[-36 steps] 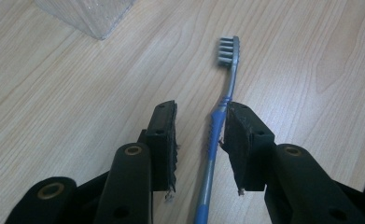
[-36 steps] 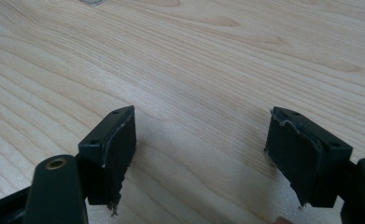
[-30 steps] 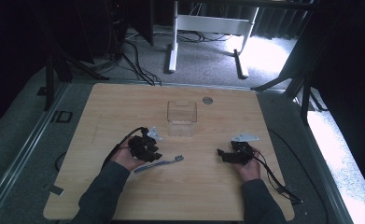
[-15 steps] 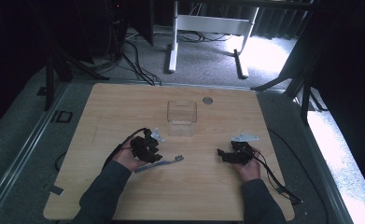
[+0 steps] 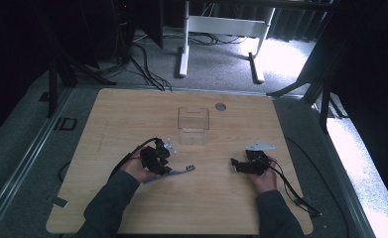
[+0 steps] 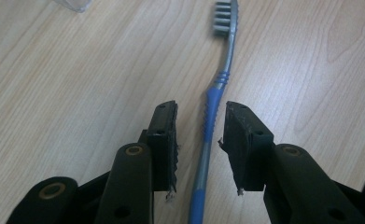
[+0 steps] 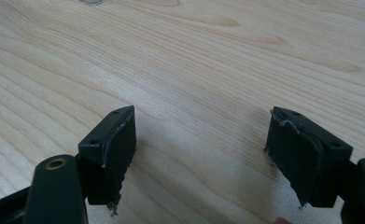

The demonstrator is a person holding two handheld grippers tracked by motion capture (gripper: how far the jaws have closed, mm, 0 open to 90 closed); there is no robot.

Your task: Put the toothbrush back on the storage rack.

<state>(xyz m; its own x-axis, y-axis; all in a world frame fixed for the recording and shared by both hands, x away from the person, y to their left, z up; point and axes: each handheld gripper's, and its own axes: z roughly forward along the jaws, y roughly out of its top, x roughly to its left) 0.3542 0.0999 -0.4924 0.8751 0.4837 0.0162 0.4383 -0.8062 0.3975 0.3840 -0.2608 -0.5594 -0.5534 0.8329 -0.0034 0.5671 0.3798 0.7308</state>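
While the left gripper [image 6: 201, 135] stands part open, a toothbrush [image 6: 211, 109] lies untouched between its jaws. Well apart, the right gripper [image 7: 201, 154] gapes wide over bare table [image 7: 208, 70].

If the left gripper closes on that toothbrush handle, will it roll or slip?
The toothbrush lies flat between open jaws. Its handle looks slim and rounded, so it may twist; the ribbed neck should grip better. Probably light and fairly stiff.

counter: light wood top [image 5: 132, 114] with rounded corners
floor: grey carpet [image 5: 28, 129] around the counter, black cables [image 5: 142, 59] trailing across it
furniture: white frame legs [image 5: 184, 49] beyond the far edge
light: bright patch [image 5: 286, 54] on the floor at upper right; surroundings dark
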